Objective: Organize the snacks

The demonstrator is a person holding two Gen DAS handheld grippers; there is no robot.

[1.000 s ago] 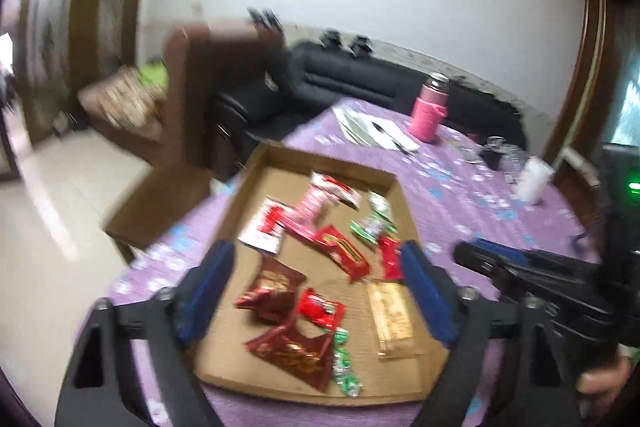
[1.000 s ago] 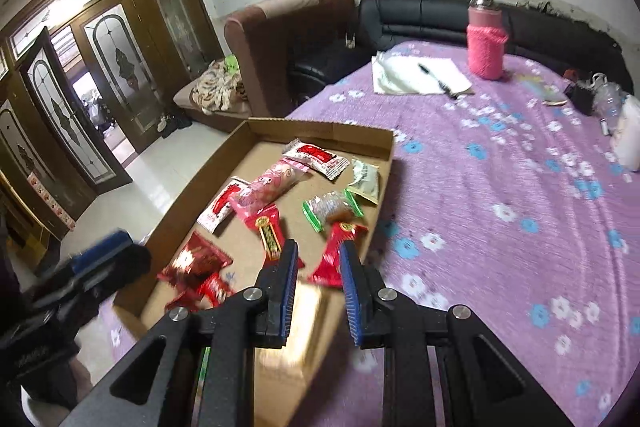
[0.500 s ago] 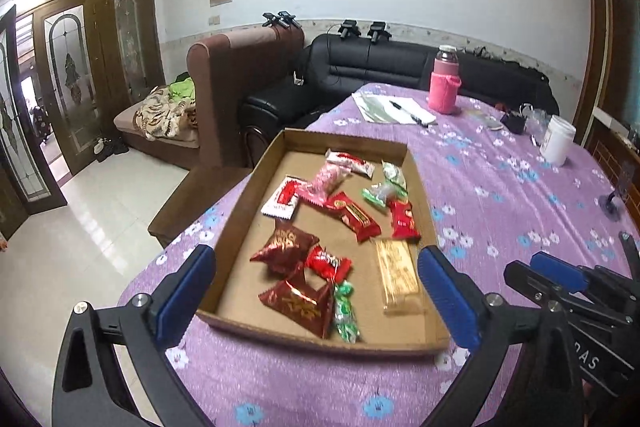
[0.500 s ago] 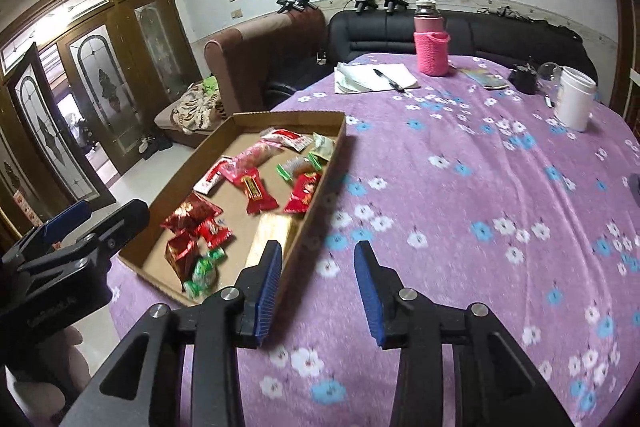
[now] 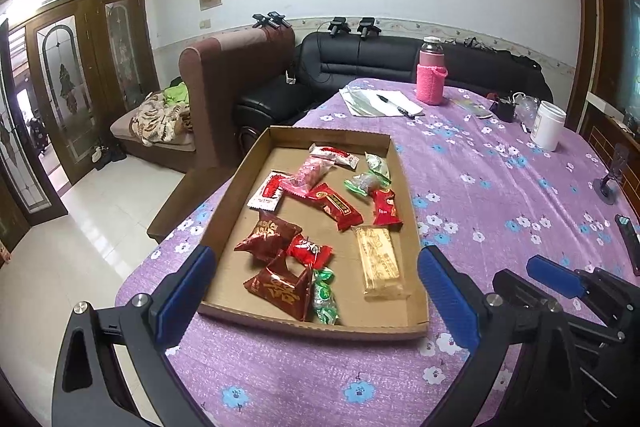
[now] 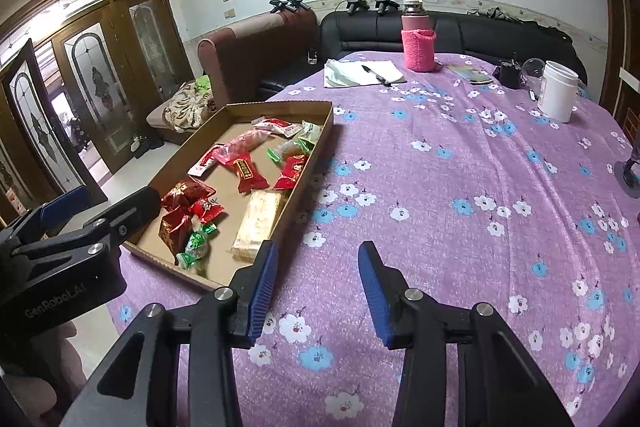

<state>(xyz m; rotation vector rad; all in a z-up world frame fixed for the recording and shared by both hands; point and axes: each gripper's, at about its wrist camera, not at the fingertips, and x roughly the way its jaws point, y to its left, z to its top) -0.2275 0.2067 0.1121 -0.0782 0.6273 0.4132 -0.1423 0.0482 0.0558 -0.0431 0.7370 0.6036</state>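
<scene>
A shallow cardboard tray (image 5: 256, 163) (image 6: 320, 143) lies near the table's left edge and holds several wrapped snacks: red packets (image 5: 338, 205), dark red pouches (image 5: 280, 285), green candies (image 5: 324, 297) and a tan bar (image 5: 380, 265) (image 6: 260, 221). My left gripper (image 5: 316, 291) is wide open and empty, hovering in front of the tray's near edge. My right gripper (image 6: 316, 287) is open and empty above the purple cloth, just right of the tray's near corner. The right gripper also shows in the left wrist view (image 5: 560, 281).
The table has a purple flowered cloth (image 6: 460, 167). At the far side stand a pink-sleeved bottle (image 5: 431, 77), papers with a pen (image 5: 380, 103), a white cup (image 5: 547, 125) and small items. A phone (image 5: 630, 243) lies at the right. Sofas stand behind.
Both grippers have pulled back and up from the tray. The right gripper's jaws have opened and it has shifted right, off the tray and over the cloth. The left gripper stays open.
</scene>
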